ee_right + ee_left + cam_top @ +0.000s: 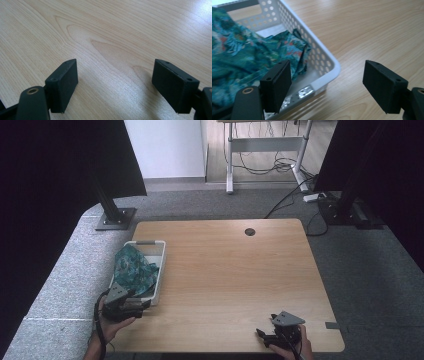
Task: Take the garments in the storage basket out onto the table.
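Patterned teal cloth (134,268) lies crumpled in white perforated basket (161,270) at left edge of wooden surface (230,275). Left tool (139,304) at basket's near corner, jaws wide, holding nothing (likely lined up to reach for cloth). Right tool (265,335) parked low at near right edge, well apart from basket, jaws wide, empty. Left gripper view adds hole pattern in basket wall; high view gives overall layout.

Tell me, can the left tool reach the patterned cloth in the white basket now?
Probably yes: the left tool is open at the basket corner, and the cloth lies uncovered.
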